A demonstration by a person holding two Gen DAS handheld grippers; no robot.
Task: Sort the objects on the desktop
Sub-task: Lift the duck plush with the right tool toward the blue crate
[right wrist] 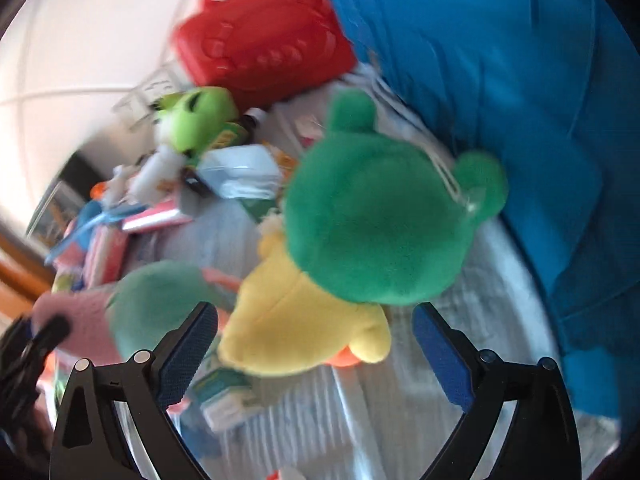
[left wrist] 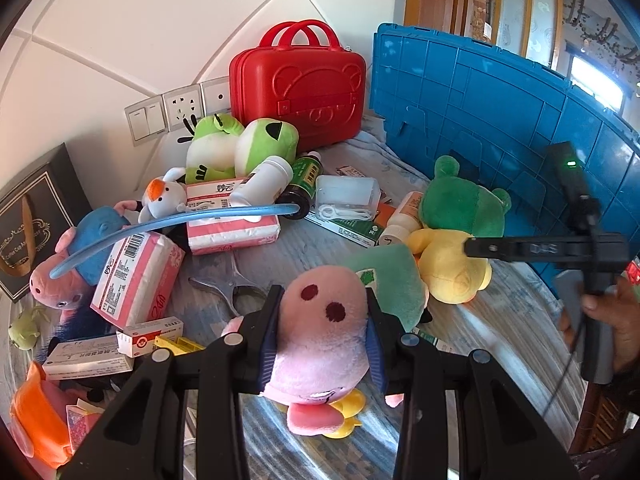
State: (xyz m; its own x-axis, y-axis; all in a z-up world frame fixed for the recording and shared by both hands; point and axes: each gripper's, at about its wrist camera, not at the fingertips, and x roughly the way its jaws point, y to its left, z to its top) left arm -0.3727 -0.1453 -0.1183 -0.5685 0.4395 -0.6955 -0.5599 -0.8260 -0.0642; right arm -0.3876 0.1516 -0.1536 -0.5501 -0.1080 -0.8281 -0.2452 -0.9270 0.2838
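My left gripper [left wrist: 320, 344] is shut on the snout of a pink pig plush [left wrist: 324, 320], which hangs just above the striped cloth with its teal dress [left wrist: 392, 284] behind. A plush with a green head [right wrist: 380, 216] and yellow body [right wrist: 296, 320] lies by the blue crate [left wrist: 480, 100]. My right gripper [right wrist: 316, 340] stands open over it, the yellow body between its blue pads [right wrist: 436, 344] without being pressed. In the left wrist view the right gripper [left wrist: 474, 247] reaches in from the right, its tip at that yellow body [left wrist: 452, 268]. The right wrist view is blurred.
A red case [left wrist: 298, 92] stands at the back by the wall sockets [left wrist: 168, 114]. Frog plushes [left wrist: 240, 144], pink tissue packs [left wrist: 136, 276], bottles [left wrist: 264, 182], medicine boxes [left wrist: 92, 356], a blue tube [left wrist: 176, 218] and a black gift box [left wrist: 32, 220] crowd the left. A hand [left wrist: 616, 312] is at right.
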